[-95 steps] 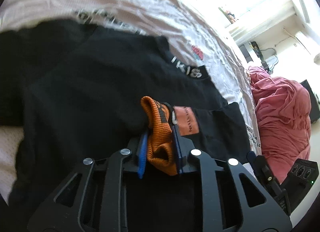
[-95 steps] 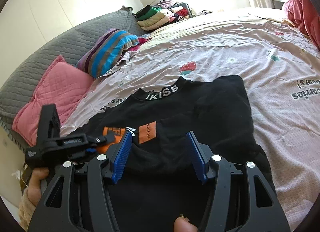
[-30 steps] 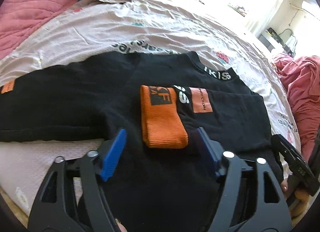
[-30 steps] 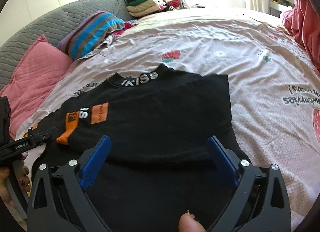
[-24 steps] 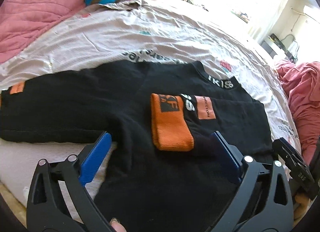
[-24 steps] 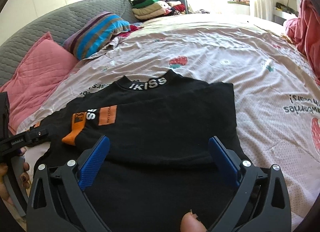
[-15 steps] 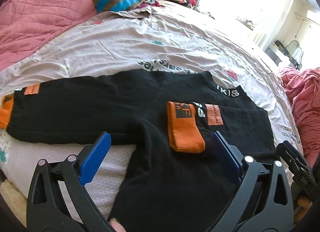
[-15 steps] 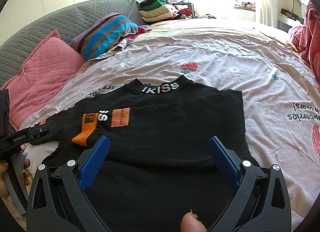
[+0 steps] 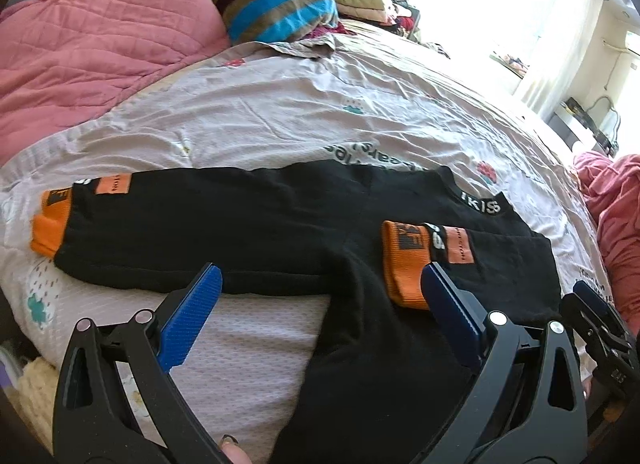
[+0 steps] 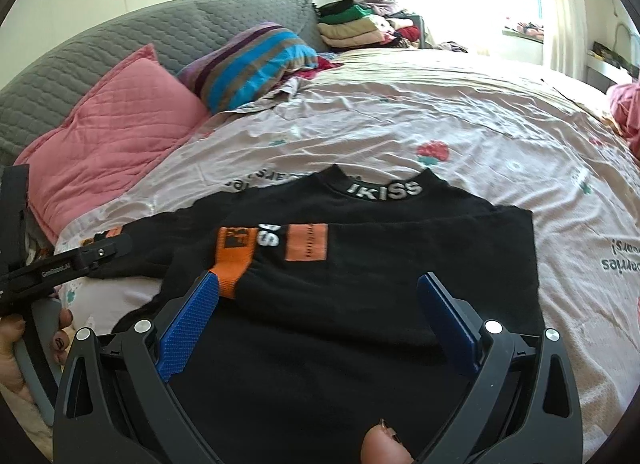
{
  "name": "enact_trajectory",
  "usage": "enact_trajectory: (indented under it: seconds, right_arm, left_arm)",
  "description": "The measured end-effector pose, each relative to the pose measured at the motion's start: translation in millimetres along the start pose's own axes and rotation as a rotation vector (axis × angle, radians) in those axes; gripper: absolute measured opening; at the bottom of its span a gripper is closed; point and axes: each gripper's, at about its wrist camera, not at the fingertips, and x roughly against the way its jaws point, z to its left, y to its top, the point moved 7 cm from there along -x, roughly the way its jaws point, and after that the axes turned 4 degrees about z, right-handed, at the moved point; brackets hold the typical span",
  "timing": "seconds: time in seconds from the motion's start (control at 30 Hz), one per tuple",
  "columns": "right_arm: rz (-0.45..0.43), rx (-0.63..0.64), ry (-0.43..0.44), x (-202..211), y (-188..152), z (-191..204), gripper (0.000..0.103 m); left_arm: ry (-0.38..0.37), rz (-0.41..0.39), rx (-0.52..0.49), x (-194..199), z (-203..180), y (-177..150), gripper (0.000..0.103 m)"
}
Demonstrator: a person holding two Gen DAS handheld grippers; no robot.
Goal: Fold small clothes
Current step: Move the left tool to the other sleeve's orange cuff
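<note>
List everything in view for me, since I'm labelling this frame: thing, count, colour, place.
black sweater: 1, black with white collar lettering, flat on the bed, near edge
folded sleeve: 1, black with orange cuff, laid across the sweater's chest
spread sleeve: 1, black with orange cuff, stretched out sideways on the sheet
bedsheet: 1, pale pink with prints, covering the bed
pink pillow: 1, pink quilted, at the headboard
striped pillow: 1, blue, brown and purple, beside the pink pillow
folded clothes pile: 1 stack, green and beige, far corner
pink blanket: 1, pink, bunched beside the sweater
left claw: 1, black with blue pads, open, above the sweater
right claw: 1, black with blue pads, open, above the sweater
</note>
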Motion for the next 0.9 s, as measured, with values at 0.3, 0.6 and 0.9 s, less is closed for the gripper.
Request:
enact_trajectory:
  seconds: [0.3, 0.6, 0.9]
  right_arm:
    - [-0.002, 0.062, 0.041, -4.0, 8.7, 37.4, 0.098]
    - [-0.003, 0.123, 0.078, -10.1, 16.4, 75.1, 0.098]
    - [0.017, 0.178, 0.125, -24.6, 20.0, 118.1, 0.098]
  left_arm:
    - [0.039, -0.026, 0.033, 10.1, 26.5, 3.1, 0.093]
    - [0.073, -0.055, 0.088, 21.8, 59.6, 6.6, 0.093]
    - [0.154, -0.047, 0.159, 23.2, 104.4, 5.2, 0.093]
